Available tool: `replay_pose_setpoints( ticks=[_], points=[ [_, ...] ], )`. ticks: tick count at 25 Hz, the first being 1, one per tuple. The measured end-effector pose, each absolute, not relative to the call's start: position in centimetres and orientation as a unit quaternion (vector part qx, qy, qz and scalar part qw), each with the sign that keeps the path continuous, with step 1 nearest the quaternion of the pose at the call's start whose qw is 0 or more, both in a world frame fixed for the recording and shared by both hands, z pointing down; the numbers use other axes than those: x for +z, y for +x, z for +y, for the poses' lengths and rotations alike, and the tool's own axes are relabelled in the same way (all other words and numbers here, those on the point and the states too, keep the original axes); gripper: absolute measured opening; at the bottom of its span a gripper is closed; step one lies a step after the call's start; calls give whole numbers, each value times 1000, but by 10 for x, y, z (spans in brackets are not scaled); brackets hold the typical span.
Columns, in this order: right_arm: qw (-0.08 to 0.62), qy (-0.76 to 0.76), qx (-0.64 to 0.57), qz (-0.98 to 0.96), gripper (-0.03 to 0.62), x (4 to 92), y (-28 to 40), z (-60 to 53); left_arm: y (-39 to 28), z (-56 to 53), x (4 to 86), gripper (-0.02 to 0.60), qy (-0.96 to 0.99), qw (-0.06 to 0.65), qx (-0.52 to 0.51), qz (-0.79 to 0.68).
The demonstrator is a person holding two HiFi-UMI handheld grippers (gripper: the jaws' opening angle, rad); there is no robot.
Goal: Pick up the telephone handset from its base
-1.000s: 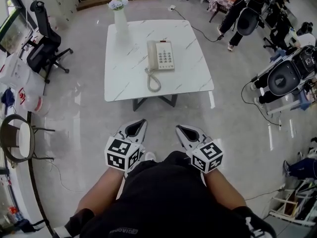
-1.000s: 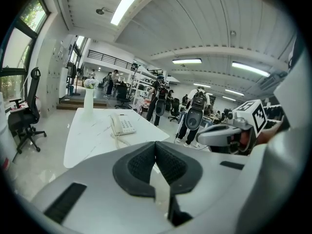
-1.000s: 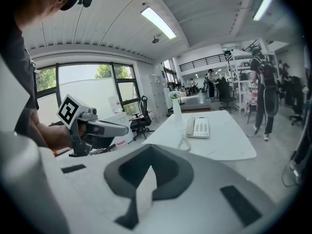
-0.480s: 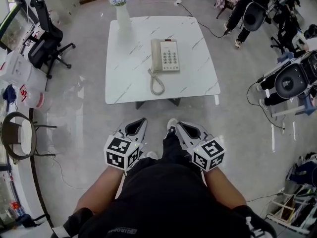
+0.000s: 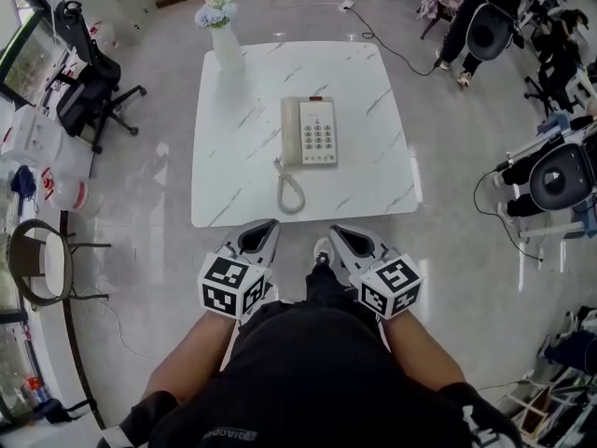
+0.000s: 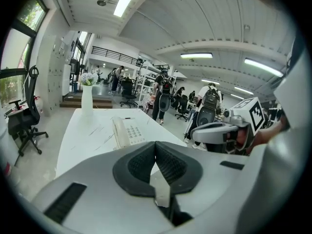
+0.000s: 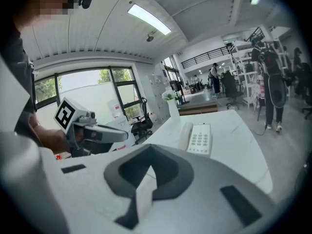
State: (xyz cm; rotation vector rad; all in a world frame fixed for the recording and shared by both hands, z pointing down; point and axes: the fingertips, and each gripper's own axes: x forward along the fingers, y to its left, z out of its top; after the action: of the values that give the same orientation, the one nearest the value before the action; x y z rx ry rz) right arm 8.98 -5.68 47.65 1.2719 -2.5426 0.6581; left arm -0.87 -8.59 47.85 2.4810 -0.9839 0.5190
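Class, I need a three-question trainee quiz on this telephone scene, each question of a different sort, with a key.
1. True or false: the handset lies on its base.
2. In the head view, what stands at the table's far left corner? A) vase of flowers B) mug C) lamp
3. Fill in: the jaws of the left gripper and right gripper are both ____.
Key: 1 true; 2 A; 3 shut.

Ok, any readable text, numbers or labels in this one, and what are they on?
Nothing can be read clearly.
Telephone keypad: digits too small to read.
Print on the black clothing: upside down and too small to read.
Marker cubes: black-and-white square patterns only, no words.
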Motion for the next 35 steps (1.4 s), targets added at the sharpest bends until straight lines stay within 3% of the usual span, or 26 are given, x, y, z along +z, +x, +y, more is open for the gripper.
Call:
replay_pose_setpoints(
  ticks=[14,20,35],
  points=[
    [109,392,233,-883,2,473,135,-160,32,-172,467,3,870,217,198,-396],
    [107,372,237,-891,1,477,150,-190,47,-192,476,2,853,270,185,-407],
    [110,357,229,-899,2,484,166,-230,63,-231,472,3,853,235,192,-426]
  ],
)
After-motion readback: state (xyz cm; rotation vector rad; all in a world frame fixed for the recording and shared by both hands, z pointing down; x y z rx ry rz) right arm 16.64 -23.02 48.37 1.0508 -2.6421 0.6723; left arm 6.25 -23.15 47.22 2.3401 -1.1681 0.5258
